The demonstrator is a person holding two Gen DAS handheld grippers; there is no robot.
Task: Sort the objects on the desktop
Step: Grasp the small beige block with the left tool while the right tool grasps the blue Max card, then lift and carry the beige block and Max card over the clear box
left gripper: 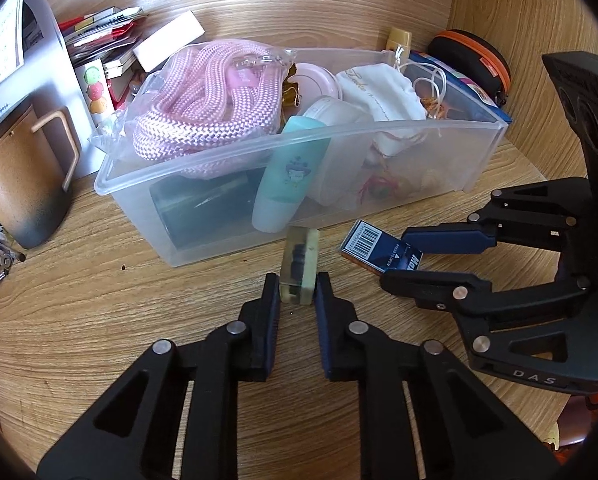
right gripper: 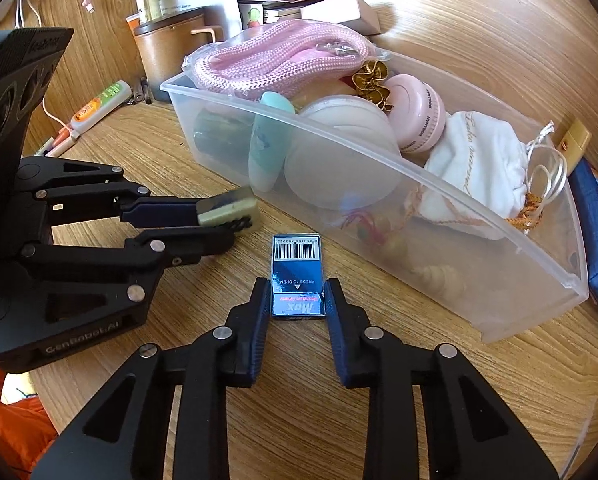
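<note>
Two hand-held grippers work over the wooden counter, each clamped on one item. Left hand-held gripper grips one pale green case just in front of the single clear plastic bin. Right hand-held gripper pinches one blue box with a barcode beside that bin. Inside lie one pink rope, one teal bottle, one white pouch and two round pink containers.
</note>
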